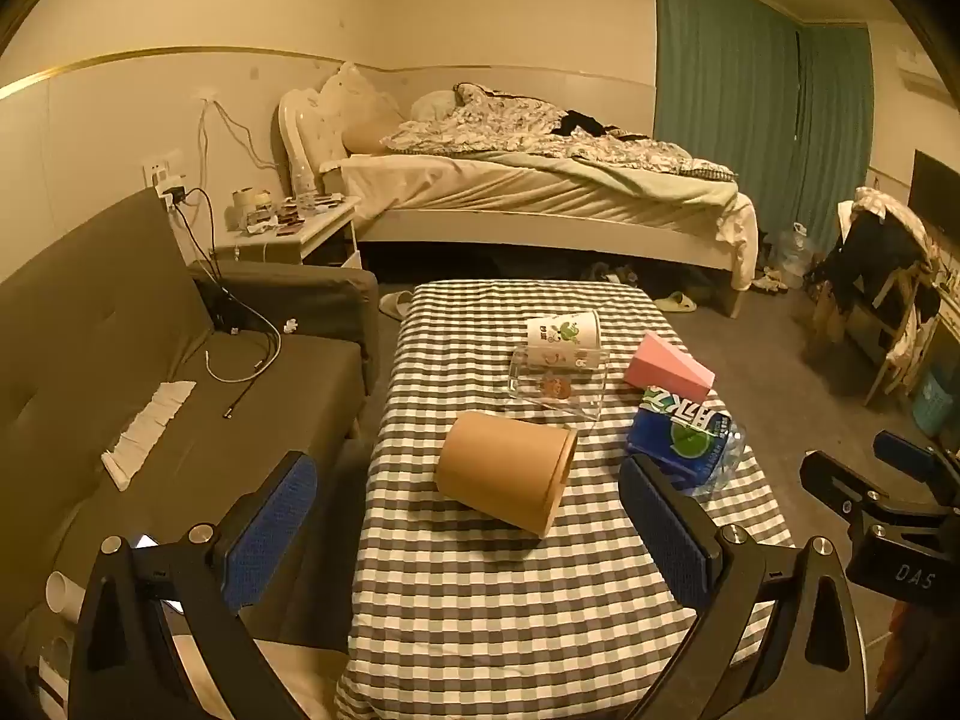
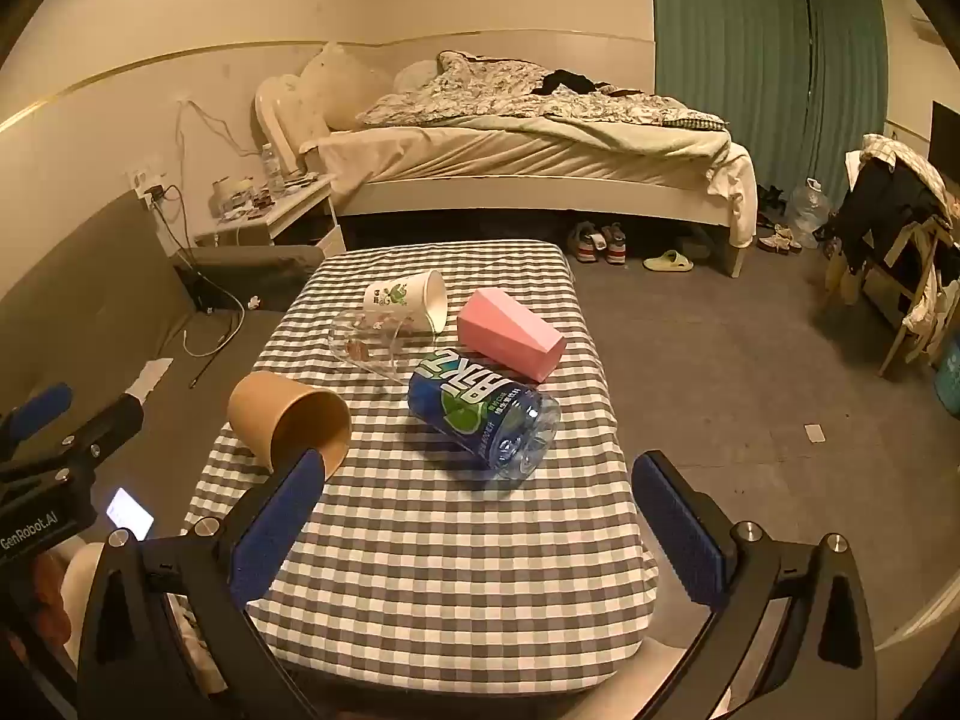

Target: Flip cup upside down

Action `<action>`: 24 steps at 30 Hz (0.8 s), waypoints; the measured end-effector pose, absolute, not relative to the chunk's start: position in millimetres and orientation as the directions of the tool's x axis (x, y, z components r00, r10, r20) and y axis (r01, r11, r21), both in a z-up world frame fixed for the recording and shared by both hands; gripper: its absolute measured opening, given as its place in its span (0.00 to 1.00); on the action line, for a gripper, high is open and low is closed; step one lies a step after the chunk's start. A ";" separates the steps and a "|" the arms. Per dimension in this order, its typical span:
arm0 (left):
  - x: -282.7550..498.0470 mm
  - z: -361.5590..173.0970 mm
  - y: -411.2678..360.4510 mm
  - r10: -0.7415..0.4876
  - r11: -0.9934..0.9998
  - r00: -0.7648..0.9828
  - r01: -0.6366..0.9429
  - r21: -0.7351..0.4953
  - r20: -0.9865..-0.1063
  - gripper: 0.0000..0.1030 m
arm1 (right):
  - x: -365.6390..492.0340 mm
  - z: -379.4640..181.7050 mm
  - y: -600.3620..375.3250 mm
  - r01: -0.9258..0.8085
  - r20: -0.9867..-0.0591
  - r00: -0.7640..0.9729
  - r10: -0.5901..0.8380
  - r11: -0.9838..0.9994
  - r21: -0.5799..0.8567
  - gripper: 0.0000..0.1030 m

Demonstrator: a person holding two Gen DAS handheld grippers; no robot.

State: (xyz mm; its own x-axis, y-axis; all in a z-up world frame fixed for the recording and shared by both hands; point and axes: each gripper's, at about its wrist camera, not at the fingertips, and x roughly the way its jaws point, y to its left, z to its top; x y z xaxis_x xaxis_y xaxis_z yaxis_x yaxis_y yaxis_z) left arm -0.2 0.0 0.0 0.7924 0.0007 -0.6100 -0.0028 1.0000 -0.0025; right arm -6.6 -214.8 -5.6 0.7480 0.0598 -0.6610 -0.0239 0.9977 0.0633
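Note:
Several cups lie on their sides on a grey-and-white checked table [image 1: 480, 588] [image 2: 456, 552]. A brown paper cup [image 1: 505, 471] [image 2: 289, 419] lies nearest. Behind it lie a clear glass [image 1: 555, 381] [image 2: 369, 345], a white printed paper cup [image 1: 564, 329] [image 2: 408, 300], a pink cup [image 1: 667, 367] [image 2: 510, 336] and a cut blue-labelled plastic bottle cup [image 1: 687, 438] [image 2: 483, 417]. My left gripper [image 1: 468, 528] is open and empty, just short of the brown cup. My right gripper [image 2: 477, 531] is open and empty, short of the blue cup.
A dark sofa [image 1: 150, 372] with cables stands left of the table. A bed [image 1: 540, 180] and a cluttered nightstand [image 1: 288, 222] stand behind. Shoes lie on the floor [image 2: 600, 243]. A chair with clothes [image 1: 888, 276] stands at the right. The right gripper shows at the left wrist view's right edge [image 1: 888, 498].

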 end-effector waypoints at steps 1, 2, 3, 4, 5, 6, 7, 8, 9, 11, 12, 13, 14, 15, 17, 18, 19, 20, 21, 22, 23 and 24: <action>0.2 -0.2 0.1 -0.003 1.000 0.790 -0.002 -0.007 -0.613 1.00 | -6.1 -5.9 -214.0 -0.023 -0.665 0.745 0.053 0.998 0.053 1.00; 0.5 -0.4 0.3 -0.007 1.000 0.788 -0.002 -0.014 -0.615 1.00 | -5.9 -5.9 -213.7 -0.023 -0.663 0.747 0.054 0.998 0.055 1.00; 0.8 -0.4 0.4 -0.011 1.000 0.787 -0.002 -0.020 -0.617 1.00 | -5.7 -6.0 -213.4 -0.023 -0.663 0.747 0.052 0.998 0.053 1.00; 1.7 0.3 2.4 -0.012 1.000 0.787 -0.003 -0.024 -0.617 1.00 | -5.6 -5.9 -213.1 -0.024 -0.663 0.747 0.051 0.998 0.051 1.00; 5.1 2.7 9.0 -0.017 0.999 0.784 -0.005 -0.033 -0.620 1.00 | -5.4 -5.7 -213.0 -0.024 -0.662 0.748 0.051 0.998 0.049 1.00; 6.6 3.1 9.7 -0.020 0.999 0.782 -0.003 -0.035 -0.623 1.00 | -5.4 -5.3 -213.0 -0.024 -0.662 0.748 0.050 0.999 0.048 1.00; 8.2 3.7 10.3 -0.021 0.999 0.781 -0.001 -0.035 -0.625 1.00 | -5.4 -4.6 -213.2 -0.024 -0.660 0.750 0.049 0.999 0.046 1.00; 2.8 -0.6 14.5 -0.015 0.999 0.797 -0.007 -0.035 -0.604 1.00 | -5.5 -3.9 -213.4 -0.025 -0.658 0.751 0.048 0.999 0.044 1.00; 2.8 -0.3 16.6 -0.017 0.999 0.798 -0.004 -0.034 -0.603 1.00 | -5.6 -3.2 -213.8 -0.024 -0.657 0.753 0.046 0.999 0.042 1.00; 2.7 0.3 20.5 -0.020 0.999 0.799 0.001 -0.033 -0.602 1.00 | -1.2 -2.7 -207.8 -0.029 -0.656 0.754 0.047 0.999 0.038 1.00; 1.5 3.5 18.0 -0.015 1.000 0.799 -0.002 -0.028 -0.601 1.00 | -1.3 -2.0 -208.7 -0.029 -0.655 0.754 0.047 0.999 0.039 1.00; -0.2 4.6 7.6 0.003 1.000 0.801 -0.014 -0.014 -0.599 1.00 | -1.4 -1.3 -210.0 -0.029 -0.655 0.755 0.048 0.999 0.040 1.00; -0.6 4.8 6.9 0.003 1.000 0.801 -0.013 -0.013 -0.598 1.00 | -1.9 -1.1 -211.0 -0.031 -0.654 0.755 0.049 0.999 0.040 1.00; -0.2 5.1 7.1 0.003 1.000 0.801 -0.014 -0.014 -0.599 1.00 | -4.5 -3.1 -207.9 -0.043 -0.653 0.755 0.053 0.999 0.032 1.00; 0.1 6.2 7.1 0.001 1.000 0.800 -0.014 -0.016 -0.601 1.00 | -5.4 -2.1 -208.7 -0.046 -0.653 0.755 0.056 0.998 0.033 1.00; 0.2 6.1 7.4 0.001 1.000 0.799 -0.015 -0.017 -0.601 1.00 | -5.8 -1.7 -208.9 -0.046 -0.653 0.755 0.056 0.998 0.033 1.00; 0.1 6.4 6.6 0.001 1.000 0.798 -0.015 -0.018 -0.602 1.00 | -5.9 -1.7 -209.4 -0.046 -0.653 0.755 0.058 0.998 0.035 1.00; -0.2 6.4 5.8 0.001 1.000 0.799 -0.014 -0.017 -0.602 1.00 | -6.1 -1.9 -209.7 -0.047 -0.653 0.755 0.059 0.998 0.036 1.00; -0.2 6.2 5.5 0.001 1.000 0.799 -0.014 -0.017 -0.601 1.00 | -6.5 -1.7 -210.0 -0.047 -0.652 0.756 0.059 0.998 0.036 1.00; -0.3 6.5 4.7 0.001 1.000 0.799 -0.014 -0.016 -0.601 1.00 | -6.7 -1.3 -210.5 -0.048 -0.651 0.756 0.060 0.998 0.037 1.00; -0.5 6.6 4.5 0.001 1.000 0.799 -0.014 -0.016 -0.601 1.00 | -6.0 -0.3 -210.2 -0.048 -0.652 0.756 0.060 0.998 0.036 1.00; -0.6 5.9 4.6 0.001 1.000 0.799 -0.014 -0.017 -0.601 1.00 | -6.2 0.0 -210.5 -0.048 -0.652 0.756 0.060 0.998 0.037 1.00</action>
State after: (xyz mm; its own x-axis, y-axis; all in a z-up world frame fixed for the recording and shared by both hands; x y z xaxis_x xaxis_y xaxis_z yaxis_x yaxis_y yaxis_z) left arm -0.6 4.6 5.9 0.7994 0.0012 -0.6008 -0.0143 0.9998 -0.0170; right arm -6.2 -210.5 0.0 0.7561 0.0604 -0.6516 -0.0481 0.9982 0.0366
